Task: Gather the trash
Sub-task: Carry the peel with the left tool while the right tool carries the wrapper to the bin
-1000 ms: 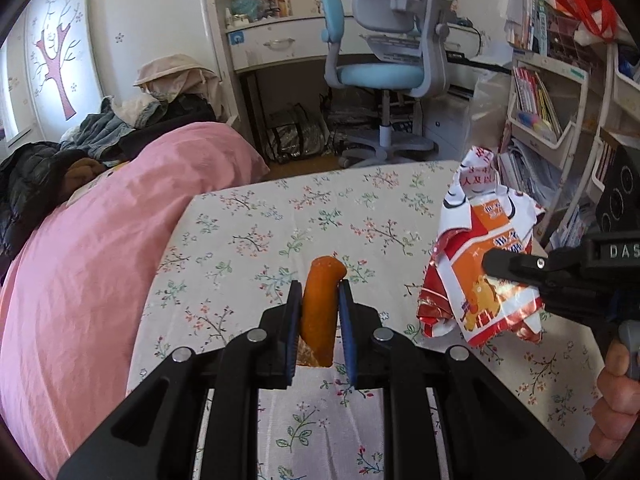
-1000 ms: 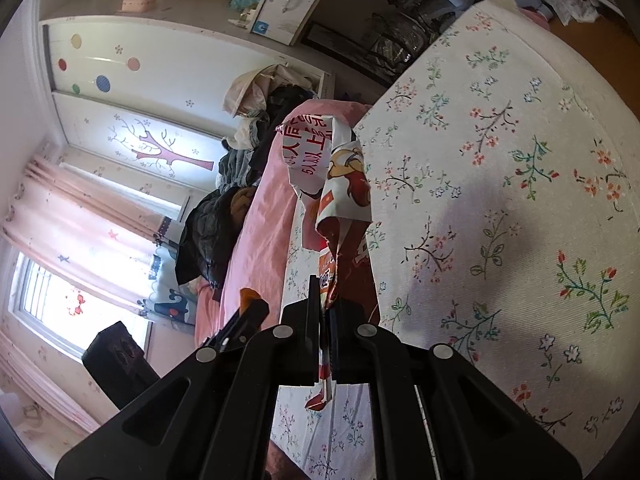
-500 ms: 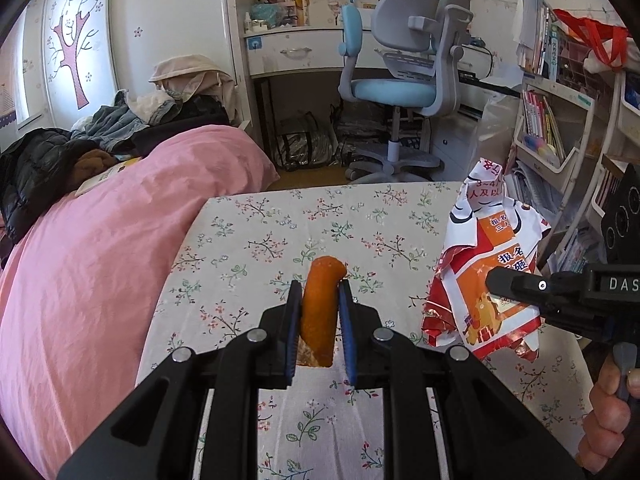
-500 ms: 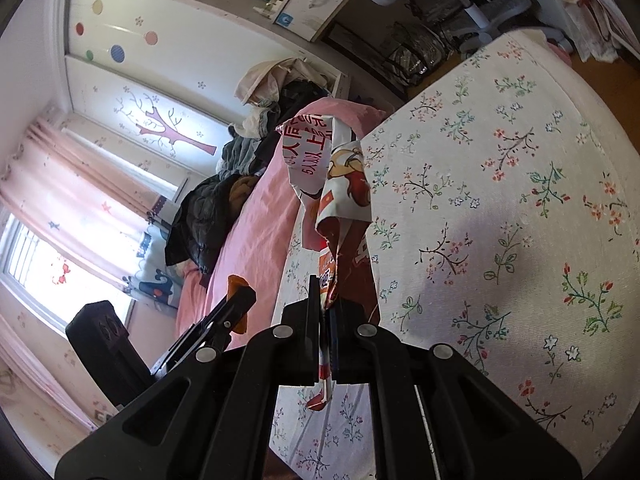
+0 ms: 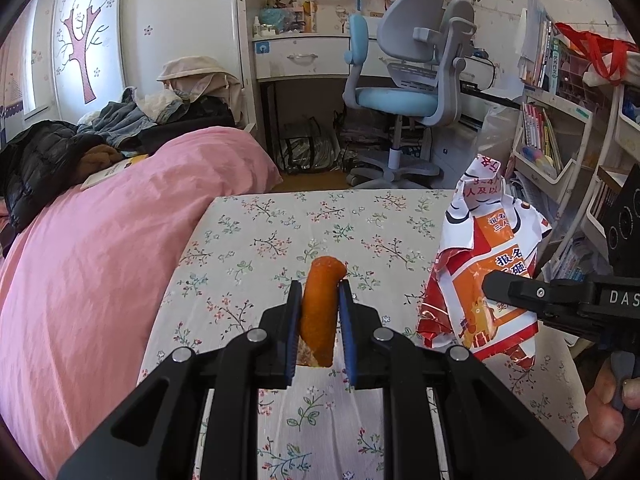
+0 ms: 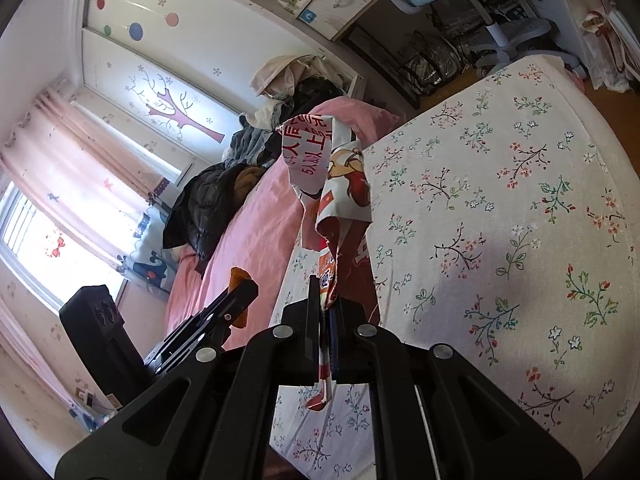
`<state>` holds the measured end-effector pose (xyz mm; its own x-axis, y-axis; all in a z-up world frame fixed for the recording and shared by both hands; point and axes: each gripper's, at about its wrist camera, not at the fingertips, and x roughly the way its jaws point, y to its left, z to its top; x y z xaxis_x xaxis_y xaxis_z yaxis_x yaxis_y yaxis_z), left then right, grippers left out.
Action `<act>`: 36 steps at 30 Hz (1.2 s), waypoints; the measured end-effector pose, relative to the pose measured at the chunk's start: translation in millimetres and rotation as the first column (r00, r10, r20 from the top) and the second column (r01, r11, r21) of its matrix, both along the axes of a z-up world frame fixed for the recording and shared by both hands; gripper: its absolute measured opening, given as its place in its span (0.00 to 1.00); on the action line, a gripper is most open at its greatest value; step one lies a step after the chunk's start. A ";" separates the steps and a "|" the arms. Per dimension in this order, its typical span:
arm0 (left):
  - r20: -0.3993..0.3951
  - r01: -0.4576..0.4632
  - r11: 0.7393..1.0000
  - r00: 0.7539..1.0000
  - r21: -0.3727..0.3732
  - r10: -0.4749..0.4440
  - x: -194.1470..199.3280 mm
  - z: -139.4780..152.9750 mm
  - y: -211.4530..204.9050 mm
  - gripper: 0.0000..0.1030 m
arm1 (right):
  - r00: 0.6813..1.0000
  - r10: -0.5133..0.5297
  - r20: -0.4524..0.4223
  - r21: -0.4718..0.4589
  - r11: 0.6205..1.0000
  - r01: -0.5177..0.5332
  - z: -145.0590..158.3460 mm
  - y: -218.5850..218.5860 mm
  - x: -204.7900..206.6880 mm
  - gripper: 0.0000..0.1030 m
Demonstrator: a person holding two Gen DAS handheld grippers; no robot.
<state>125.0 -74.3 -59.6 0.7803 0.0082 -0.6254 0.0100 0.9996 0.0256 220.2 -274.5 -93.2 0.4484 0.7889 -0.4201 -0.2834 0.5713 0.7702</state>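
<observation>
The orange peel (image 5: 319,312) sits between the closed jaws of the left gripper (image 5: 319,332), held above the tabletop (image 5: 256,240), with its upper end curling free over the fingers. The snack wrapper (image 5: 484,272) hangs from the right gripper (image 6: 325,320), whose jaws are fully closed on one thin edge of it; the rest of the wrapper stands up loose and crumpled in front of the fingers.

The wrapper seems to me the weaker hold. Only a narrow strip of foil is pinched, so a quick swing or a sudden turn of the wrist could pull it out, and it is light enough to drift away to the floor. The peel is soft and curved. If the left jaws relax even a little it may slide down, and a stronger squeeze could break it.

In the left wrist view the two pieces are near each other. If the hands come closer, the wrapper may brush the peel or the left gripper and be dragged loose.

The flowered tabletop under both grippers looks bare, so there is open room there. On the left the pink bed (image 5: 100,260) lies just beside the tabletop edge. On the right a bookshelf (image 5: 560,148) stands close, and the desk chair (image 5: 404,92) is beyond the far edge. No bin is visible in either view, so I cannot tell which way the trash must travel.
</observation>
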 end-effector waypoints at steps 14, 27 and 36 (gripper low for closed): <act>0.010 -0.017 0.999 1.000 -0.035 0.018 -22.3 3.7 7.4 0.18 | 0.998 0.040 0.052 -0.036 0.999 -0.038 14.4 12.6 -23.7 0.04; 0.014 -0.030 0.998 0.999 -0.058 0.031 -45.0 3.6 10.0 0.18 | 0.989 0.077 0.123 -0.047 0.996 -0.071 36.3 21.1 -60.1 0.04; 0.015 -0.028 0.998 0.999 -0.056 0.029 -53.1 2.8 9.9 0.18 | 0.980 0.101 0.168 -0.114 0.990 -0.083 44.1 25.5 -100.6 0.04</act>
